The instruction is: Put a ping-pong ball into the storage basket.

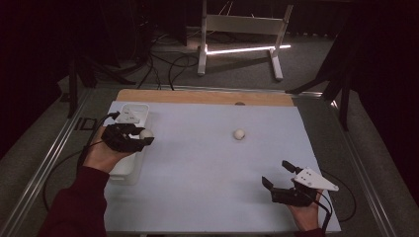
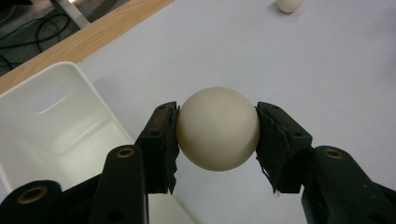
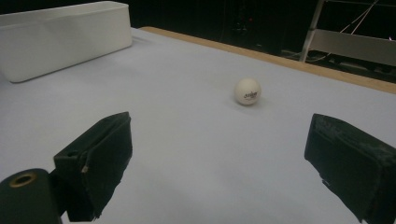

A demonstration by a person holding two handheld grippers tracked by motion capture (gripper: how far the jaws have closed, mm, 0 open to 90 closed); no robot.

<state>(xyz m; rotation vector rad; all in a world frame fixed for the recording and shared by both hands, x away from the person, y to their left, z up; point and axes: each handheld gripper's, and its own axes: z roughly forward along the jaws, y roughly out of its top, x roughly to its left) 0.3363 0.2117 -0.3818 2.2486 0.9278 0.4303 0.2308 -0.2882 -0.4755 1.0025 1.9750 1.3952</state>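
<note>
Left gripper (image 2: 217,135) pinches a cream ball (image 2: 218,129) just beside the white bin (image 2: 51,121); right gripper (image 3: 224,163) waits spread, facing the second ball (image 3: 247,91). Released now, I reckon mine rolls away outside the rim.

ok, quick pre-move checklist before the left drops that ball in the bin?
1. Ball clamped between both pads of the left hand-held gripper: ok.
2. Ball directly over the white bin: not ok; in the left gripper view it hangs past the bin's rim, over the table.
3. Bin interior free where it shows: ok, though part is hidden.
4. Right hand-held gripper out of the way: ok, open near the table's front right.
5. Second ball settled: ok, resting mid-table, apart from both grippers.
</note>
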